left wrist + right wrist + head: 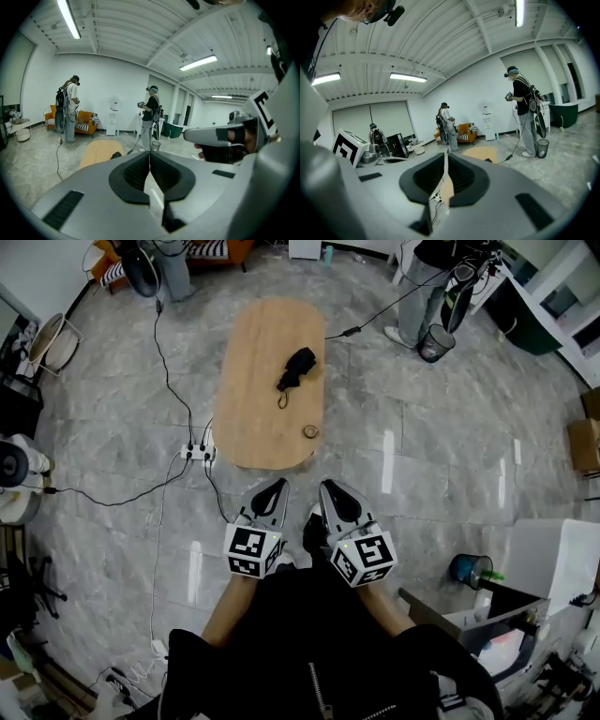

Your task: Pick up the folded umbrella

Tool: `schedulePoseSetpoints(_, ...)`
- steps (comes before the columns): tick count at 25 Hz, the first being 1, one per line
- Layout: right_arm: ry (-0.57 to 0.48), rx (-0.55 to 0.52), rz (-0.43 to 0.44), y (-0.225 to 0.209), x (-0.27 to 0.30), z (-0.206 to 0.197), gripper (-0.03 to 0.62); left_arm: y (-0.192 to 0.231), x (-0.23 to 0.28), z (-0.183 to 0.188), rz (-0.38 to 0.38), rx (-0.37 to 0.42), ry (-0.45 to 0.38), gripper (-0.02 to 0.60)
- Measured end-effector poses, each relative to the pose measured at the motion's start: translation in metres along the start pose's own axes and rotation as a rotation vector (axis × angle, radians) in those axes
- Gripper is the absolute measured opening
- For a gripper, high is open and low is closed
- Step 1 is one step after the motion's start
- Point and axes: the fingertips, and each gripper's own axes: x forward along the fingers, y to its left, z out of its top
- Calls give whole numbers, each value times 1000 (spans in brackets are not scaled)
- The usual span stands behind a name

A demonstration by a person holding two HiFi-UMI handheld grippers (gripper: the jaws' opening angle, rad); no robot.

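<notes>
**Approach step — nothing gripped yet**

Both grippers are held short of the table's point(253, 418) near end. The left gripper point(277, 487) is shut tight and the right gripper point(328, 487) all but shut, with nothing between either pair of jaws. The folded umbrella point(297, 368) lies by the table's far right edge. Next, the gap must likely be closed and one pair of jaws opened. The whole umbrella is shown only in the head view — the gripper views give a dark sliver, plus people point(70, 110) standing beyond.

Black umbrella point(298, 367), tan table point(255, 409)
</notes>
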Motion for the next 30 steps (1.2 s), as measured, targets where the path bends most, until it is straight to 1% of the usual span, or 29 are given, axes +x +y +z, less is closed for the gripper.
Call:
schedulePoseSetpoints(9,13,7,47,-35,41,19,18,20,40,20,56,-5,7,15)
schedulePoseSetpoints(16,22,-5,66,-65,57,28,18,22,72,33,87,-1,-2,15)
schedulePoseSetpoints(21,24,-9,88,-88,64,34,29,18,98,40,95,5,5,15)
schedulePoseSetpoints(25,27,-6,96,-105,70,39,31,18,109,46,107,12,8,15)
schedulePoseSetpoints(30,47,17,93,-125,74,36,48,22,122,51,124,19,21,15)
